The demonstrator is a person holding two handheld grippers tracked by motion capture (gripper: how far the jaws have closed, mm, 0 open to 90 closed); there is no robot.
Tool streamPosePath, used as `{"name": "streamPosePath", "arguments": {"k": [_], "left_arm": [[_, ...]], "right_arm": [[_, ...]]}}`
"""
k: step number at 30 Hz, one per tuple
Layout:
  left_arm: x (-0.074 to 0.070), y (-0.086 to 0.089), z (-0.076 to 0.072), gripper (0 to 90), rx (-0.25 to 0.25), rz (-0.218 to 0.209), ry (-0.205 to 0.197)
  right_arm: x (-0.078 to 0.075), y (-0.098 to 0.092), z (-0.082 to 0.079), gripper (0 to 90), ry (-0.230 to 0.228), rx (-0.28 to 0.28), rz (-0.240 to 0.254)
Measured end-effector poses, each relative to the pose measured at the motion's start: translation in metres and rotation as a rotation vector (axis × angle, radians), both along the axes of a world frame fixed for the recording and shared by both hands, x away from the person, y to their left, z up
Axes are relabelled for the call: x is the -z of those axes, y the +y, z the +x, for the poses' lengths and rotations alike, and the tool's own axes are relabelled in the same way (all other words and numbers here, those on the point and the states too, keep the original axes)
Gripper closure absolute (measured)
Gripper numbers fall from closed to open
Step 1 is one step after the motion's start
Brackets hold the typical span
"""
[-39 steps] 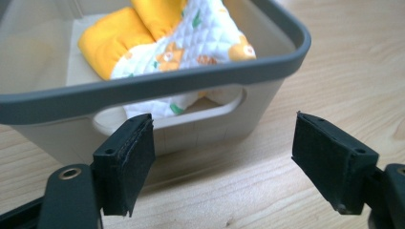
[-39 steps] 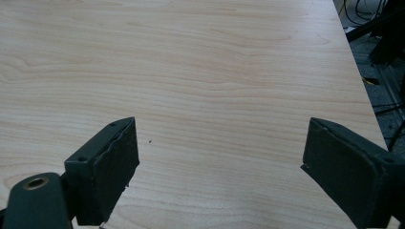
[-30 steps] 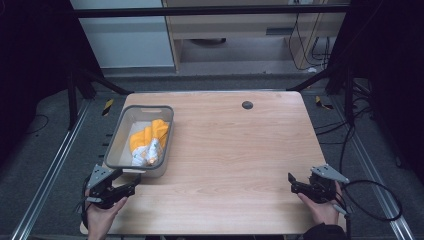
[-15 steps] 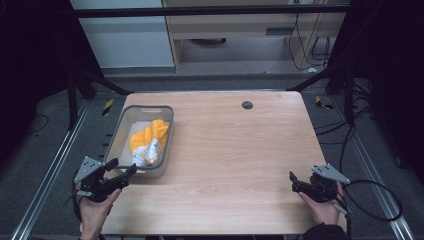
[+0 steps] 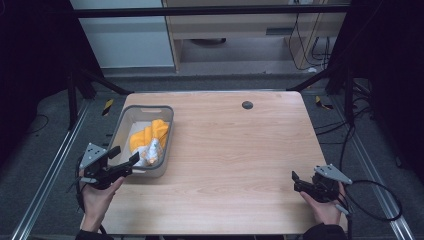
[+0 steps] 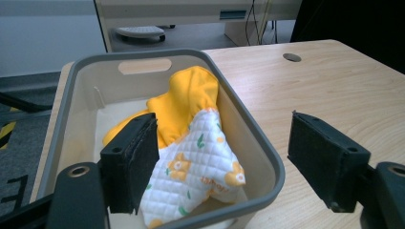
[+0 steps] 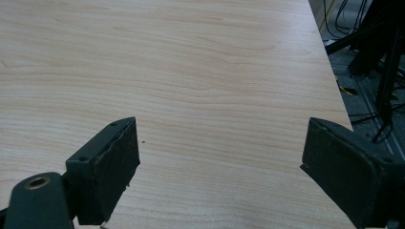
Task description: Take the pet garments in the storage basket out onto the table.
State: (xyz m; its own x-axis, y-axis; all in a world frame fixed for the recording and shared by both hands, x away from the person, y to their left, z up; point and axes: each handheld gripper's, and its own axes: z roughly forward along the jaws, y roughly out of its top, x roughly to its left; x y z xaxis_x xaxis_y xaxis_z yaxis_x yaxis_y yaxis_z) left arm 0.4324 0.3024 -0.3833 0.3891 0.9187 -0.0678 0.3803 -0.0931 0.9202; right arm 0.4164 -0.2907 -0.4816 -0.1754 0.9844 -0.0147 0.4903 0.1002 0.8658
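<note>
A grey plastic bin (image 5: 123, 129) stands on the left of the wooden table (image 5: 235, 145). Inside it lies an orange and white quilted cloth (image 5: 148, 139) with a flower print, seen close up as the cloth (image 6: 191, 143) in the left gripper view. My left gripper (image 5: 125, 155) is open at the bin's near end, its jaws spread over the bin's near rim (image 6: 229, 207). My right gripper (image 5: 296, 181) is open above bare wood near the table's front right corner, nothing between its jaws.
A round dark grommet hole (image 5: 247, 105) sits near the table's far edge. Metal frame rails (image 5: 55, 165) run along both sides of the table. Cables (image 5: 375, 200) trail on the floor at the right. A pale cabinet (image 5: 130, 35) stands beyond the table.
My left gripper rose from the front left table edge and now points over the bin's near rim. The right gripper has barely moved.
</note>
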Motion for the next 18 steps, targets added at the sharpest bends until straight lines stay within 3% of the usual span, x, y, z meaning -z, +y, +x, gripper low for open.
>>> {"name": "streamPosePath", "arguments": {"k": [8,15,18], "left_arm": [[-0.014,0.000,0.013,25.4,0.000,-0.006,-0.018],[-0.019,-0.002,0.025,25.4,0.001,-0.013,-0.003],[-0.021,-0.003,0.033,25.5,0.000,0.006,0.009]], "right_arm": [[-0.002,0.003,0.000,12.3,-0.007,-0.010,-0.001],[-0.002,0.004,0.000,12.3,-0.009,-0.019,0.000],[-0.002,0.005,0.000,12.3,-0.009,-0.021,-0.001]]}}
